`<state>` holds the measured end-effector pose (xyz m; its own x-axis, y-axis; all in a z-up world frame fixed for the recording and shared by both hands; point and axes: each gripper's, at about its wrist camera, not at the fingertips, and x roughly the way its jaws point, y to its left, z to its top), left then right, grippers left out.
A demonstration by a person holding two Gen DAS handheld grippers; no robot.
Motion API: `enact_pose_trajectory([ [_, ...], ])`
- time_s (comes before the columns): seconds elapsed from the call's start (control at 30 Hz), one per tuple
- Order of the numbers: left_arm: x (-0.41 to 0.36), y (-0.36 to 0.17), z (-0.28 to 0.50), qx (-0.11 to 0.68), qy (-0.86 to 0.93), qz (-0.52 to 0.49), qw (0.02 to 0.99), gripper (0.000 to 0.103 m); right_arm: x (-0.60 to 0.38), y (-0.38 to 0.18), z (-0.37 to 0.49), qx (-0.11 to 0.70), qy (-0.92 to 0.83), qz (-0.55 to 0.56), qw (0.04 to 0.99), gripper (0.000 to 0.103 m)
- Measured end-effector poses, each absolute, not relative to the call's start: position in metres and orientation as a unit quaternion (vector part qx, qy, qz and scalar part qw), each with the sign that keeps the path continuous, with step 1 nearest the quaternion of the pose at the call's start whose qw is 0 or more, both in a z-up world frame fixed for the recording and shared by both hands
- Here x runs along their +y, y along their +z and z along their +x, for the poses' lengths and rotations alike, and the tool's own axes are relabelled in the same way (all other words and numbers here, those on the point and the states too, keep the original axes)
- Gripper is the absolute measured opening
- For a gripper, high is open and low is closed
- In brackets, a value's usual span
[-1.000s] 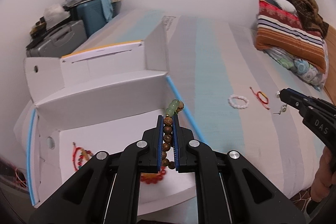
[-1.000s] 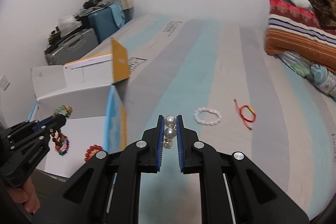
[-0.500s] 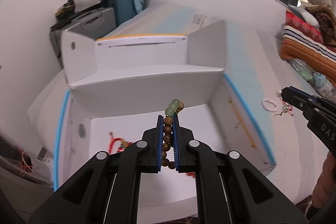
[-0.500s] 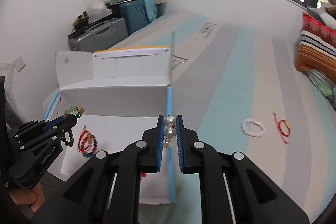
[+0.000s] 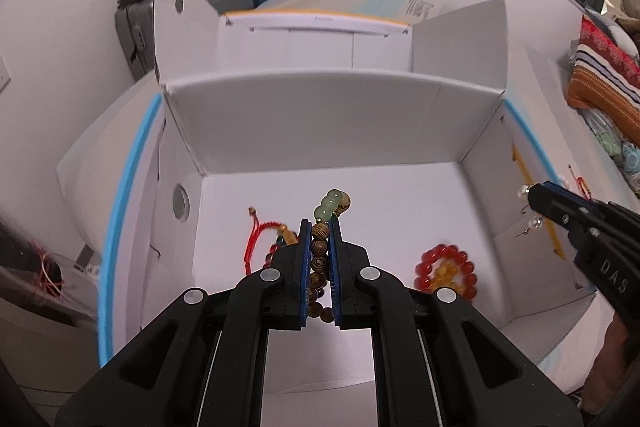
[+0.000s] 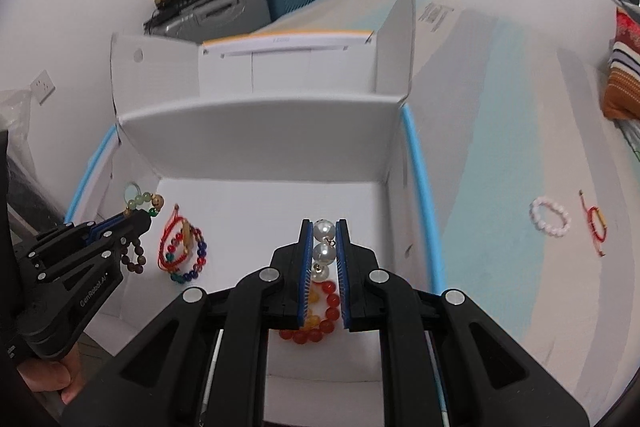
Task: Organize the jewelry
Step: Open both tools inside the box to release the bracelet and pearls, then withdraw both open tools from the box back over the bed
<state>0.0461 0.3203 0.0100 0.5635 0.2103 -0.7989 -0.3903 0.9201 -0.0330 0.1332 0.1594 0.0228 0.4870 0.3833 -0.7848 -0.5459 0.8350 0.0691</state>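
My left gripper (image 5: 320, 227) is shut on a wooden bead bracelet (image 5: 320, 259) with green beads on top, held above the open white box (image 5: 320, 131). My right gripper (image 6: 324, 227) is shut on pearl earrings (image 6: 324, 247), also over the box (image 6: 260, 139). On the box floor lie a red and orange bead bracelet (image 5: 446, 269), also in the right wrist view (image 6: 324, 319), and a red cord with coloured beads (image 6: 184, 247). The right gripper shows at the right of the left wrist view (image 5: 532, 193); the left gripper shows at the left of the right wrist view (image 6: 140, 217).
A white bead bracelet (image 6: 550, 217) and a red cord bracelet (image 6: 596, 225) lie on the striped bed to the right of the box. Suitcases (image 6: 240, 7) stand by the far wall. A striped pillow (image 5: 604, 83) lies at the far right.
Both grippers have swung left from the bed to above the open box, still holding their jewelry. The box floor and its bracelets have come into view.
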Motion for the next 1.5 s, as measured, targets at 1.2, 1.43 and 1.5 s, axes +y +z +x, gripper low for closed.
enact_pose_trajectory([
  [1.2, 0.307, 0.023, 0.037, 0.410, 0.195, -0.100, 0.885, 0.071, 0.139, 0.041, 0.111, 0.387, 0.288, -0.071, 0.873, 0.094],
  [1.43, 0.282, 0.036, 0.039, 0.387, 0.189, -0.085, 0.898, 0.097, 0.101, 0.057, 0.114, 0.368, 0.265, -0.057, 0.890, 0.095],
  [1.5, 0.271, 0.040, 0.041, 0.384, 0.187, -0.082, 0.900, 0.097, 0.091, 0.059, 0.115, 0.360, 0.254, -0.060, 0.895, 0.095],
])
